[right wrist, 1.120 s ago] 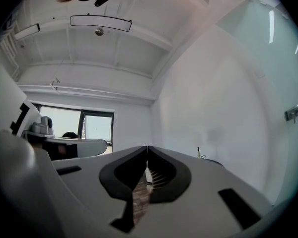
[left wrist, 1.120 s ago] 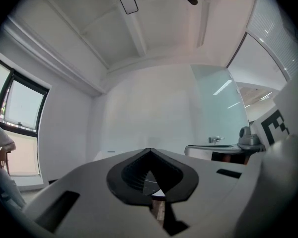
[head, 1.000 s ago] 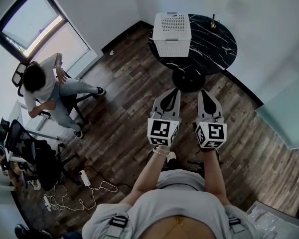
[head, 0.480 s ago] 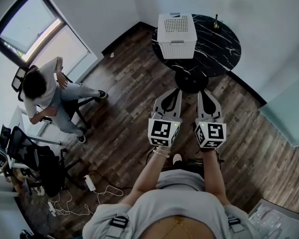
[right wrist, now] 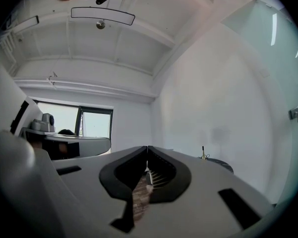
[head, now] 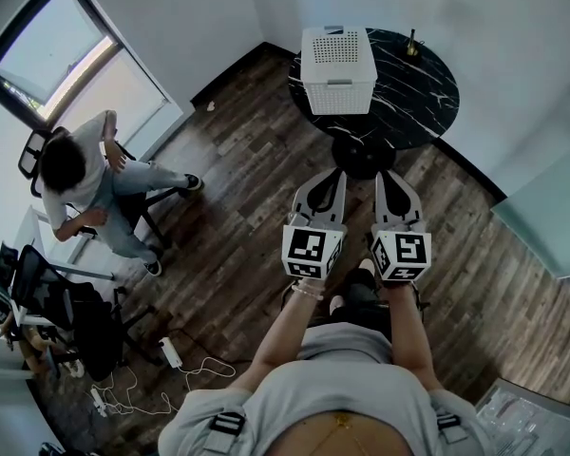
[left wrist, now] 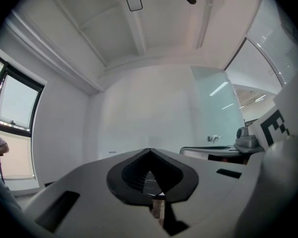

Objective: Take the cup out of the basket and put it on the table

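No words, numbers or brand names can be read anywhere. The only printed marks are black-and-white square patterns: on the left cube (head: 312, 251), part of the left gripper (head: 334, 173), and on the right cube (head: 402, 256), part of the right gripper (head: 385, 174). They spell nothing.

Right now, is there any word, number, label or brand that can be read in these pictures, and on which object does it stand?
None: no readable text in any view.
On the left marker cube and the right marker cube: only black-and-white square patterns, no letters or numbers.
On the white basket: no label visible.
On the black marble table: no print visible.
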Motion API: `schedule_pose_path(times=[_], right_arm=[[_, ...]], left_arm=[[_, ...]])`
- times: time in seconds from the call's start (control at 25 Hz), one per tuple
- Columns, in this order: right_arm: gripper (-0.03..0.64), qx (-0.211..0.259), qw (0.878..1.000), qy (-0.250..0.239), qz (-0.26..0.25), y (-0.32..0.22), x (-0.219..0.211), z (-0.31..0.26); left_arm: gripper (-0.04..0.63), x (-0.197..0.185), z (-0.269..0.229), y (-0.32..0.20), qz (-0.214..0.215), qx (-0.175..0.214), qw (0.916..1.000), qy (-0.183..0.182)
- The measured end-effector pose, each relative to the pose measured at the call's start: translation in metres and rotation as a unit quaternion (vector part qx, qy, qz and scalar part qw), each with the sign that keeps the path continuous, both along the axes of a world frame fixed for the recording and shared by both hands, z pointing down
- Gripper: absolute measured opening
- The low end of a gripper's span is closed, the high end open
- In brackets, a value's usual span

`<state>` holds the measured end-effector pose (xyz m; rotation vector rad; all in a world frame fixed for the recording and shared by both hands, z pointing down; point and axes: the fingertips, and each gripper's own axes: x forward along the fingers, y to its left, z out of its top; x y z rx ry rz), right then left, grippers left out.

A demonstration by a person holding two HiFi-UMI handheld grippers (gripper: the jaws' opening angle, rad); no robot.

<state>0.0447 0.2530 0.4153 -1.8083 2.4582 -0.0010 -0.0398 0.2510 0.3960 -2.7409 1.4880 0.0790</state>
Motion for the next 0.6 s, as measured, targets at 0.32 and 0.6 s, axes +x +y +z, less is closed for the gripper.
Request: schedule_pose_path(times=[0.32,0.6], right_arm=[[0.008,-0.004,1.000,-0.001,-0.010,-0.033,-0.001,0.002],[0.008,-0.007,1.000,-0.003,-0.026,-0.076,-0.001,0.000]], left_arm=[[0.006,0.001,0.005,-0.029,-0.005,-0.007,1.0000,-0.004],[0.006,0.003,0.003,-0.069,-0.017,-0.012,0.9997,-0.008]])
